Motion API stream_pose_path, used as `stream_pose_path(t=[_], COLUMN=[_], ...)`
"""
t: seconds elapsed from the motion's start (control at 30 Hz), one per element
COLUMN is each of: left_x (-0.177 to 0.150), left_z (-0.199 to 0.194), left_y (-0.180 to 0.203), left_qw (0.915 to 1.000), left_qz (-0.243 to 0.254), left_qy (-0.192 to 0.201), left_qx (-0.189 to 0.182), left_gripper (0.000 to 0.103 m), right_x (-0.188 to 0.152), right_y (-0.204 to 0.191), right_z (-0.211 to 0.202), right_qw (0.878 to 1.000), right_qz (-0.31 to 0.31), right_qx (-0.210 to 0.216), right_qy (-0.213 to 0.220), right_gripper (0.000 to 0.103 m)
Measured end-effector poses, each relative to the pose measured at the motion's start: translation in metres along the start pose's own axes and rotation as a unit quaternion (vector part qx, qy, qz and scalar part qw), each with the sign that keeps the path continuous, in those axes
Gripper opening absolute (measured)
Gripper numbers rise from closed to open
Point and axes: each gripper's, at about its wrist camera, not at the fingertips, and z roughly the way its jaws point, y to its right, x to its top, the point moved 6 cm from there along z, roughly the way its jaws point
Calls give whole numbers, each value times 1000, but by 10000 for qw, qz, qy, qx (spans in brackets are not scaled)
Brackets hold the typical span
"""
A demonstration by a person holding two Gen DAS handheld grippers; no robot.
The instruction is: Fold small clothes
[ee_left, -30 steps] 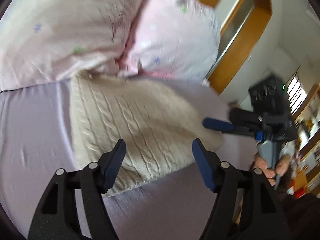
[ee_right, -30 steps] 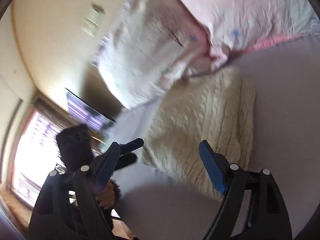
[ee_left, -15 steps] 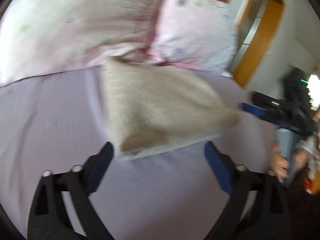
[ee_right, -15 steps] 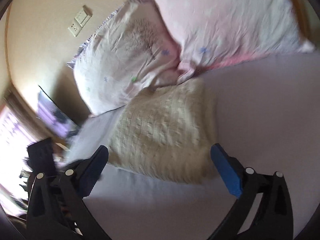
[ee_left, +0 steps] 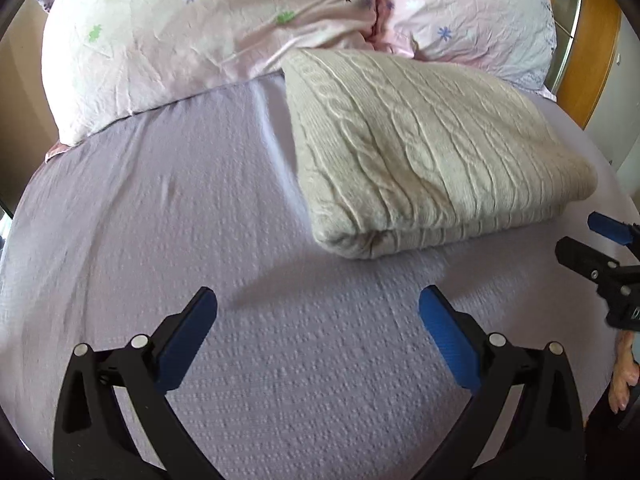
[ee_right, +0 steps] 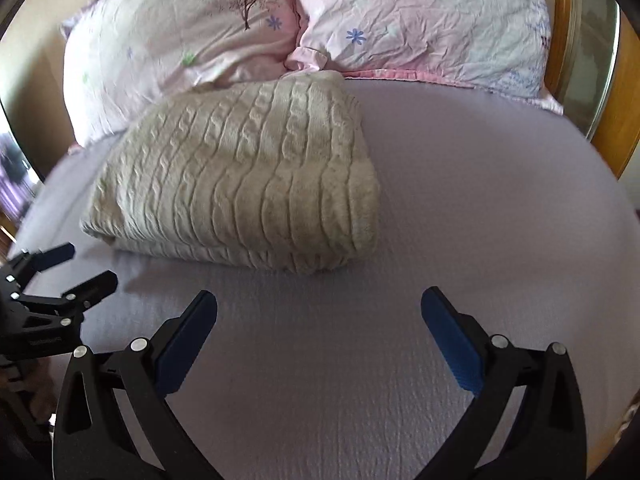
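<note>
A cream cable-knit sweater lies folded in a thick rectangle on the lilac bedsheet, its far end against the pillows. It also shows in the right wrist view. My left gripper is open and empty, held above the sheet in front of the sweater's near left corner. My right gripper is open and empty, in front of the sweater's near right corner. Each gripper shows at the edge of the other's view: the right one and the left one.
Two pink flowered pillows lie along the head of the bed. A wooden frame stands at the right beyond the bed. Bare lilac sheet spreads on both sides of the sweater.
Both grippers have drawn back from the sweater and levelled out, so it now lies farther ahead. The sweater stays folded in place. Both stay open.
</note>
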Motion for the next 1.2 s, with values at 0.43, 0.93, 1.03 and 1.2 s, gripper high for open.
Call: stream_pose_path(t=[0.43,0.93,1.03,1.2], left_x=[1,0,0,0], left_z=[2,1,1,1], left_y=[-2,0,0,0], left_qw=[9999,9999,9999,9999], left_qz=[-91,-100,-103,-106], left_qy=[46,54,55,55], left_qx=[-10,-4,-2,0], left_gripper=[101,101,101,101], right_x=[-5,-5,-5,-5], right_y=[-7,-8,-9,-9], right_z=[10,9,9,9], right_qw=[9994,9994,9994,9994], right_qz=[-239,-275,-279,-279], right_qx=[-142,-128,-127,-127], right_qy=[-210,-180,-179,-178], right_gripper=[102,102,102,102])
